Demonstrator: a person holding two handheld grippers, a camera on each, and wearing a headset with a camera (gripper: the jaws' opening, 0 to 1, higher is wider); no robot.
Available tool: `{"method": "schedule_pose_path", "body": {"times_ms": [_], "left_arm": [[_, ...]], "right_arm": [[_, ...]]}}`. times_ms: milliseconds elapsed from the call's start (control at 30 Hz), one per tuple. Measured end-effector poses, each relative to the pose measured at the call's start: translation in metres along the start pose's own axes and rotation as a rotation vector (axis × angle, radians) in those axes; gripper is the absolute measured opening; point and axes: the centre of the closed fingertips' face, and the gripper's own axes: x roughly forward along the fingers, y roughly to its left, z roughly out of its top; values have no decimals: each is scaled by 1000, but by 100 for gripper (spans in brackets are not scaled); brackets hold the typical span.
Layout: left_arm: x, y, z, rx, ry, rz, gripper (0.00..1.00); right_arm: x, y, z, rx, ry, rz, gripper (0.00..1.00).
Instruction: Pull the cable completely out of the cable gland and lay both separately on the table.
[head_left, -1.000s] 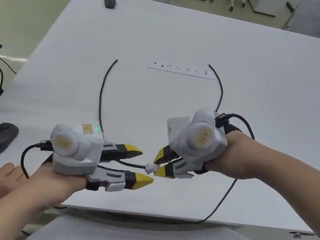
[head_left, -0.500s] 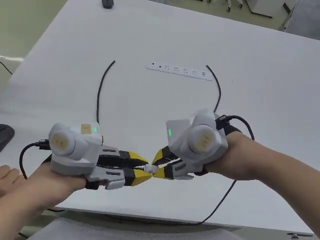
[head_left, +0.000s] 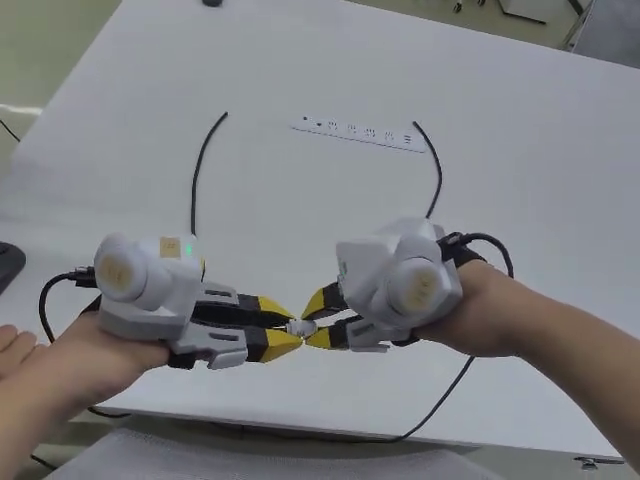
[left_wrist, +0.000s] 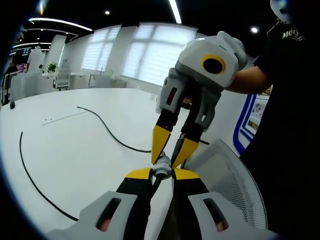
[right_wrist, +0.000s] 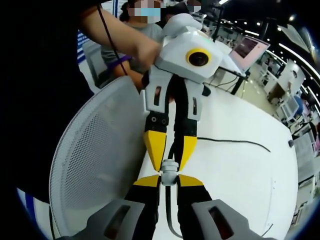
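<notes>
Here the cable gland (head_left: 297, 328) is clamped from opposite ends by the closed fingers of the left gripper (head_left: 287, 332) and right gripper (head_left: 313, 327), tip to tip above the desk (head_left: 300, 200), presumably so the cable (right_wrist: 167, 214), threaded between the right fingers, can be drawn out.

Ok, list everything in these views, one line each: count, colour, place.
table: one, white, under everything
power strip: one, white, far middle of table
loose cables: two, black, on table, one each side of the strip
dark object: one, black, head view's left edge, cut off
mesh chair: one, white, at table's near edge
cable gland: one, white, between the tong tips
held cable: one, black, running from gland back between right tongs
left tongs: one pair, yellow tips, shut at the gland
right tongs: one pair, yellow tips, shut at the gland, facing left tongs
</notes>
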Motion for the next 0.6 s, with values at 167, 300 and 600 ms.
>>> {"method": "schedule_pose_path", "body": {"times_ms": [167,300,600], "left_arm": [[3,-3,1,17,19,-1,15],[4,-4,7,45,12,3,15],[6,-1,20,113,23,25,15]], "right_arm": [[-3,0,-1,43,-39,-5,8],[-9,-3,-1,139,-95,-2,8],[-31,-12,-7,473,-291,132,17]]}}
